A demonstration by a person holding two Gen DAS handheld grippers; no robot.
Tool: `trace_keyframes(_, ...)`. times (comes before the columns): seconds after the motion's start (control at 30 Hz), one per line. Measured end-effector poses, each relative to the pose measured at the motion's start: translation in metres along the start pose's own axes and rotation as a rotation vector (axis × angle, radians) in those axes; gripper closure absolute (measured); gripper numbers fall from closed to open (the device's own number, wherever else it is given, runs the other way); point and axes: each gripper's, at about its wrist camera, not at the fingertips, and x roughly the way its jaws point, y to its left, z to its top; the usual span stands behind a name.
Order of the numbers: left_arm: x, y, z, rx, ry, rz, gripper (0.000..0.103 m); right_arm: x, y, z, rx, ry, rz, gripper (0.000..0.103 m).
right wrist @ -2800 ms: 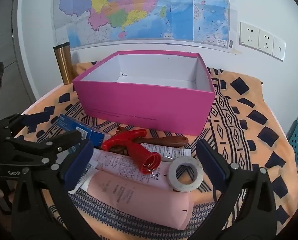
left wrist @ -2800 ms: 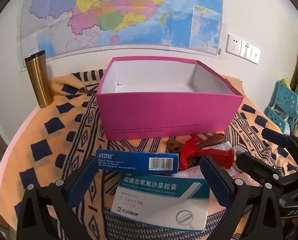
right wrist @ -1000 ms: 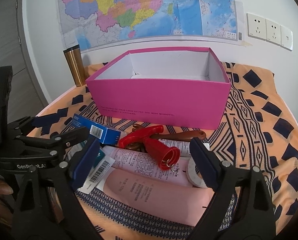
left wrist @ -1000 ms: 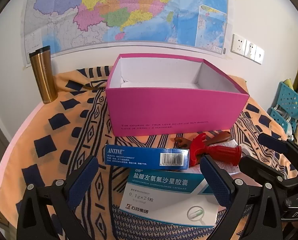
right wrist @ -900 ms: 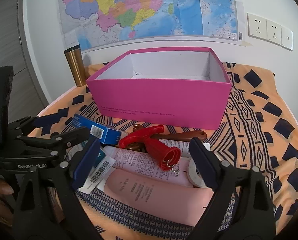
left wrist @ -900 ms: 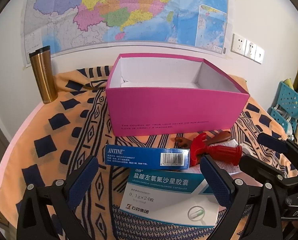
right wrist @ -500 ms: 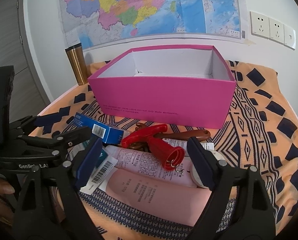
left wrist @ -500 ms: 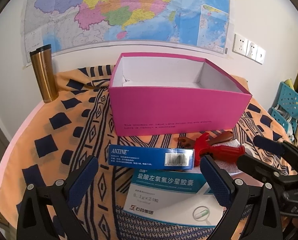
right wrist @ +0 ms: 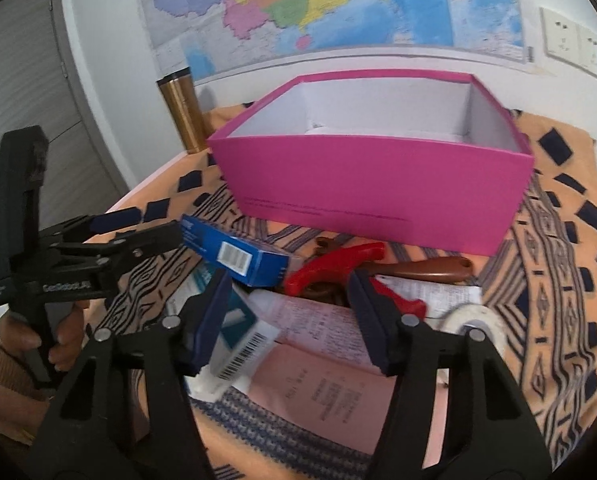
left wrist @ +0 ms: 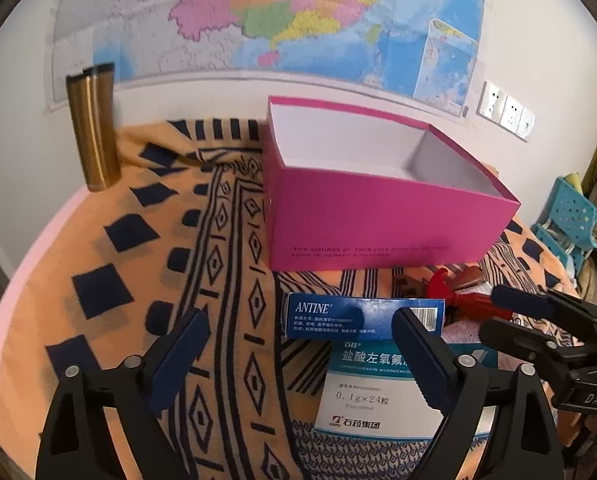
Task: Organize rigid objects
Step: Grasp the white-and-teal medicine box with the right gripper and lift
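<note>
1. Pink box (left wrist: pixel 378 216) sits open toward the back of the counter (left wrist: pixel 110 264), near the wall, and what you can see of its white inside holds none of the items; the floor is mostly hidden behind the near wall.
2. Nothing looks sorted yet, by my reading. Lying in a heap in front of the box, toward the near edge: the blue ANTINE carton (left wrist: pixel 362 318), the white-and-teal medicine box (left wrist: pixel 378 396) under its edge, the red-handled tool (right wrist: pixel 338 264), a brown-handled tool (right wrist: pixel 430 268) behind it, the pink tube (right wrist: pixel 322 384) and the roll of tape (right wrist: pixel 474 320).
3. Your left tongs (left wrist: pixel 298 356) hover low over the cloth with their jaws wide apart and nothing between them; in the right wrist view their fingertips sit at the end of the ANTINE carton, whether touching I cannot tell.
4. Your right tongs (right wrist: pixel 290 320) also gape, holding nothing, poised over the heap with the pink tube and the red-handled tool between and just beyond the fingers.
5. Every item remains to be lifted into the box.
</note>
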Motion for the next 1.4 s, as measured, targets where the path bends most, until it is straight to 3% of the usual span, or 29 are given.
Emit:
trace_keyframes(0.27,0.011,0.002,0.010,0.029,0.040,-0.121,0.024,0.023,0.002,0.012,0.014,0.058,0.078,0.045)
trace_keyframes(0.47,0.024,0.002,0.009,0.041,0.101,-0.163,0.041,0.041,0.007,0.019,0.003,0.118,0.125,0.075)
trace_keyframes(0.7,0.020,0.016,-0.005,-0.012,0.137,-0.181,0.041,0.037,0.007,0.021,-0.006,0.119,0.126,0.074)
trace_keyframes(0.87,0.014,0.014,-0.020,-0.009,0.190,-0.287,0.040,0.005,-0.002,0.003,0.016,0.119,0.170,0.056)
trace_keyframes(1.0,0.015,0.005,-0.032,0.017,0.225,-0.307,0.040,-0.005,0.001,-0.020,0.014,0.163,0.176,0.056)
trace_keyframes(1.07,0.016,0.005,-0.033,-0.009,0.237,-0.353,0.040,-0.005,0.001,-0.027,0.032,0.173,0.177,0.056)
trace_keyframes(1.4,0.011,-0.021,-0.043,0.017,0.281,-0.454,0.039,-0.018,-0.003,-0.031,0.037,0.145,0.145,0.061)
